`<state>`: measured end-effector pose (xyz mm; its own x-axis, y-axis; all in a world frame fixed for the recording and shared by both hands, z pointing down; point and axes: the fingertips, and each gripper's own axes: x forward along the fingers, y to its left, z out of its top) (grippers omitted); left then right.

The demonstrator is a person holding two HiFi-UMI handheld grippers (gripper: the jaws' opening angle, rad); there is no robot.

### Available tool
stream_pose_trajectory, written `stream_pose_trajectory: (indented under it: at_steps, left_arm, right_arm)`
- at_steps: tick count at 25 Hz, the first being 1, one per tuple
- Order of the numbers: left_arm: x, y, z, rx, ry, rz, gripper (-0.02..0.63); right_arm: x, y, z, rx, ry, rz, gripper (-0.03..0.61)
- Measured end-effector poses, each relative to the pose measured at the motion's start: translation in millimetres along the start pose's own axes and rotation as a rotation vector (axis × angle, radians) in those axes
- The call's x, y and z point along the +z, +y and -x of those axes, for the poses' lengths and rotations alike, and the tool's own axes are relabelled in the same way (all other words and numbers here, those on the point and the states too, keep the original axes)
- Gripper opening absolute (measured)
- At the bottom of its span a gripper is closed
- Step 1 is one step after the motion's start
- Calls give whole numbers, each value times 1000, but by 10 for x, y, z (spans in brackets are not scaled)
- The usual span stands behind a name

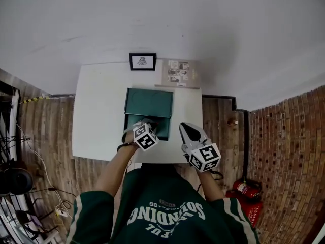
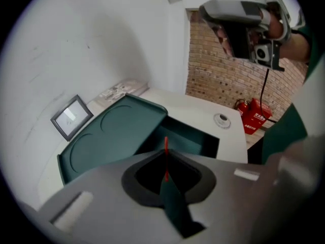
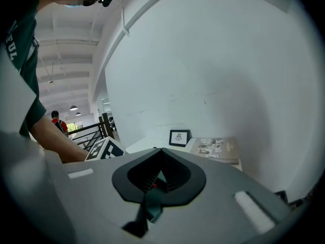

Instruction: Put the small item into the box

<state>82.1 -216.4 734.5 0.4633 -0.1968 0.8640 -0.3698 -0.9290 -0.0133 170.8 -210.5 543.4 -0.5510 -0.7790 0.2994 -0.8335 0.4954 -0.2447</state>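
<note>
A dark green box [image 2: 195,139] stands open on the white table [image 1: 99,111], its lid [image 1: 149,102] laid back toward the wall. In the left gripper view a small round white item [image 2: 222,119] lies on the table just right of the box; the head view does not show it. My left gripper [image 2: 165,154] is shut and hovers over the box's near edge [image 1: 144,122], with only a thin red line at the seam of its jaws. My right gripper [image 3: 161,150] is shut with nothing seen in it and is held up near the table's front right [image 1: 184,127].
A framed picture [image 1: 142,61] and a printed booklet [image 1: 177,72] lie at the table's back against the white wall. A red fire extinguisher [image 1: 246,189] stands on the wood floor at the right by a brick wall. Cables and gear lie at the left.
</note>
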Motion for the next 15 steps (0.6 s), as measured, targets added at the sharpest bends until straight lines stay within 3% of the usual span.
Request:
stream_pose_trajectory:
  at_steps: [15]
  left_arm:
    - [-342,-54,-421,-107,205,11,63]
  right_arm:
    - [-82,-151,91,-63,11,-33,2]
